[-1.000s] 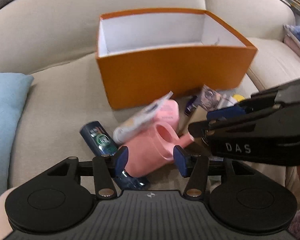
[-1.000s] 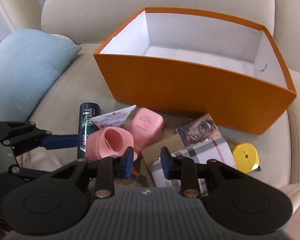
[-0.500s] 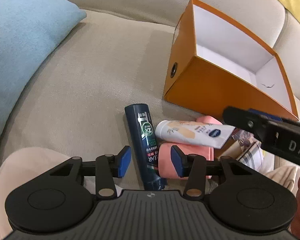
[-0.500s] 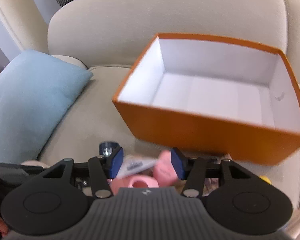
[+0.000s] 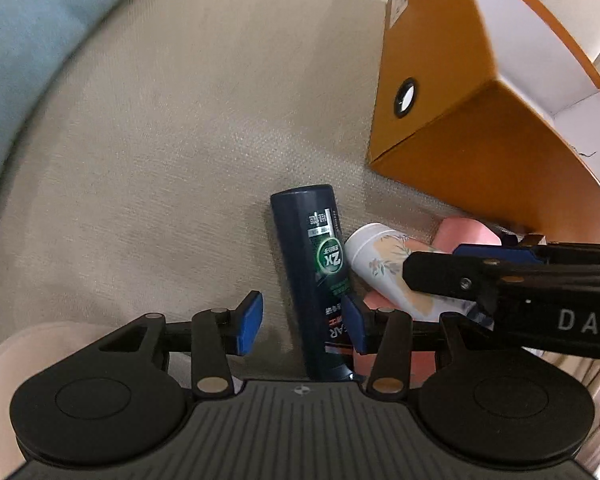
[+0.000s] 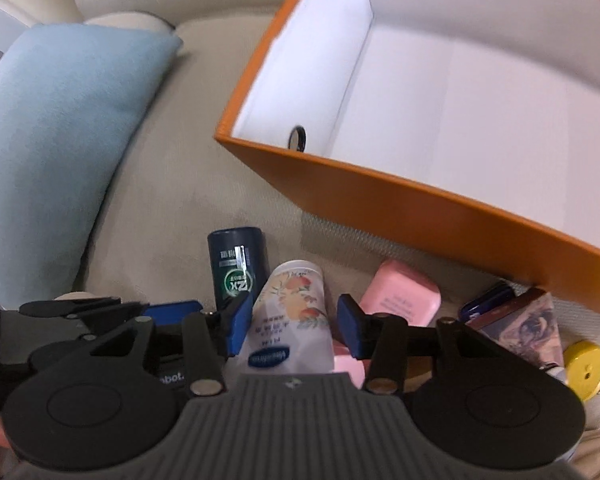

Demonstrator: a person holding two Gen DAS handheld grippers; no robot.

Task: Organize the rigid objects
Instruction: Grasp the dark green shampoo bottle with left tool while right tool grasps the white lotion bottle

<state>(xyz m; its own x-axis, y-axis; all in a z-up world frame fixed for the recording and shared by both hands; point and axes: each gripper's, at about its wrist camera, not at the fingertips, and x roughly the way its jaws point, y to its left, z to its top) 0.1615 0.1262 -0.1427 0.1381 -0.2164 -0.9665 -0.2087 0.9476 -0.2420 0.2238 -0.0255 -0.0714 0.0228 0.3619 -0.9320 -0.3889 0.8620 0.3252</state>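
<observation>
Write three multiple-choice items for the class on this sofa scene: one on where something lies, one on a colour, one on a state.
1. Where does the dark blue bottle lie?
A. inside the box
B. on the sofa seat beside the white tube
C. on the blue cushion

2. What colour is the outside of the box?
A. orange
B. green
C. grey

3. What is in the box?
A. the pink case
B. the yellow tape measure
C. nothing visible

Answers: 1 B, the bottle lies flat on the sofa seat next to the white tube. 2 A, its outer walls are orange. 3 C, the right wrist view shows only a bare white interior.
</observation>
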